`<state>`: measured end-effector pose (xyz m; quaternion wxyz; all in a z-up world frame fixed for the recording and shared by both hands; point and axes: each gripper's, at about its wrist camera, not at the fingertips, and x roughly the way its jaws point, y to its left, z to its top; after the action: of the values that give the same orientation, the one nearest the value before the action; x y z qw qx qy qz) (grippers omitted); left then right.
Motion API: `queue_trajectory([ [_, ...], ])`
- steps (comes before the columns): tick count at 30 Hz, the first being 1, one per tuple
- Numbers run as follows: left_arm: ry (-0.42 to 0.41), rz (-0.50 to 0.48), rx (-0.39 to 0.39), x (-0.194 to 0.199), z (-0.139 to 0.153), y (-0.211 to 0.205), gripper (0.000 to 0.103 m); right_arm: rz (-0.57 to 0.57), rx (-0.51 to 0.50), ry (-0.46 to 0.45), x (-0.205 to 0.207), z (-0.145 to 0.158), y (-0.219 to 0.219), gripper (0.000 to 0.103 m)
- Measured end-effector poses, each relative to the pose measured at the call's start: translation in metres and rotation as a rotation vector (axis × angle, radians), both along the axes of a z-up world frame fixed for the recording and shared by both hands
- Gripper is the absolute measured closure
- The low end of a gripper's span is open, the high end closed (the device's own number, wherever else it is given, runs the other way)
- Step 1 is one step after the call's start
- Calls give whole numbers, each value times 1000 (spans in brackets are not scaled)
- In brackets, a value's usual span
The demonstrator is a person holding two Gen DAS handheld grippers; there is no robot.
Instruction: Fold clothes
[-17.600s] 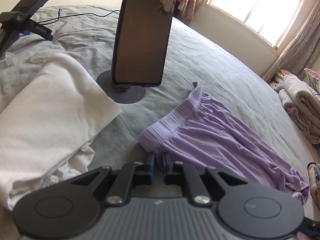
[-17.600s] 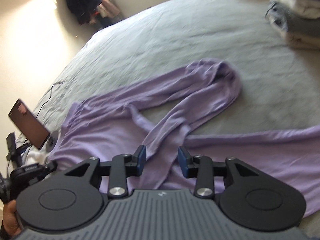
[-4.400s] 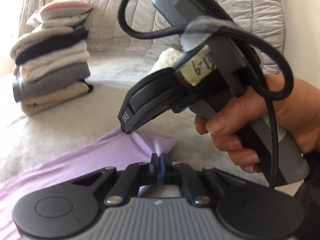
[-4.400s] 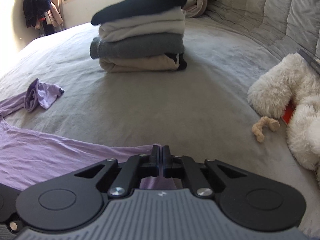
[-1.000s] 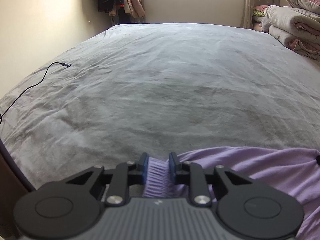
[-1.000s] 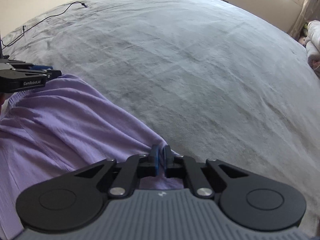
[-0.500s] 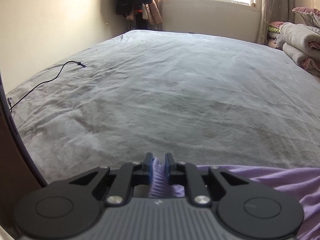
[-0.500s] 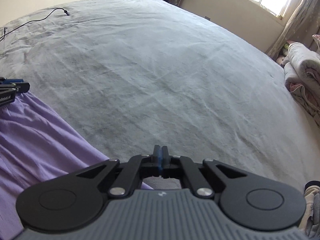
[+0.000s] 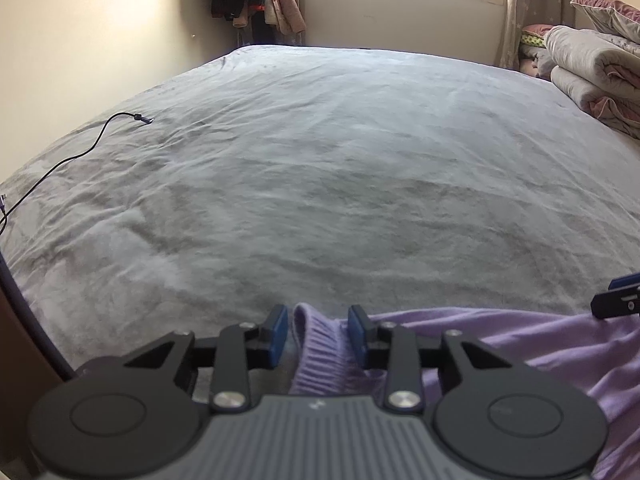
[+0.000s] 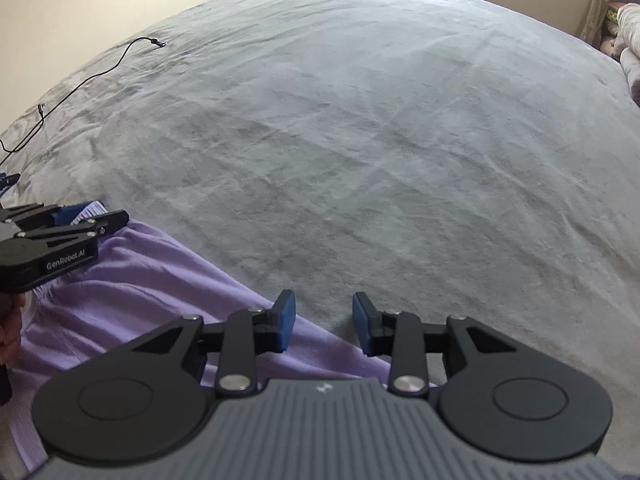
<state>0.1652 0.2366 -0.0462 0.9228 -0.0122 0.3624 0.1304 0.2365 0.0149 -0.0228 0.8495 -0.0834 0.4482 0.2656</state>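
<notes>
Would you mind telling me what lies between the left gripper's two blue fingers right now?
In the left wrist view, the ribbed waistband of the purple garment sits between the open left gripper fingers.

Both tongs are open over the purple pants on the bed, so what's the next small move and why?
Probably lift both tongs clear. The left tongs stand open around the ribbed waistband, and the right tongs are open at the pants edge, so the cloth lies released on the bed, ready for a fresh grip for the next fold.

The purple garment (image 9: 520,360) runs off the bottom and right edges and under the left tongs (image 9: 318,330), the black cable (image 10: 80,80) leaves the frame on the left, and the folded bedding (image 9: 592,72) is cropped too.
</notes>
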Motion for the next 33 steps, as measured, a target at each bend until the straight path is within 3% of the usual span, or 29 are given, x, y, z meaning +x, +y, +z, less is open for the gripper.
queue_trajectory([
  [7, -4, -5, 8, 0, -1, -1, 70, 61, -66, 13, -12, -5, 11, 67],
  [10, -5, -12, 13, 0, -2, -3, 81, 86, -100, 2, -20, -10, 15, 67],
  [12, -5, -18, 14, -1, -2, -4, 95, 98, -110, -5, -25, -12, 17, 75],
  [14, -14, -12, 14, -2, -2, -6, 96, 116, -121, -11, -29, -12, 22, 97],
  [18, -44, 26, 20, -5, -1, -5, 97, 124, -187, -120, -38, -4, 34, 98],
  [25, -133, 105, 56, -11, 6, -3, 97, 84, -215, -287, -22, 11, 50, 99],
  [33, -148, 154, 117, -9, 0, -1, 97, 65, -217, -296, -5, -12, 70, 99],
])
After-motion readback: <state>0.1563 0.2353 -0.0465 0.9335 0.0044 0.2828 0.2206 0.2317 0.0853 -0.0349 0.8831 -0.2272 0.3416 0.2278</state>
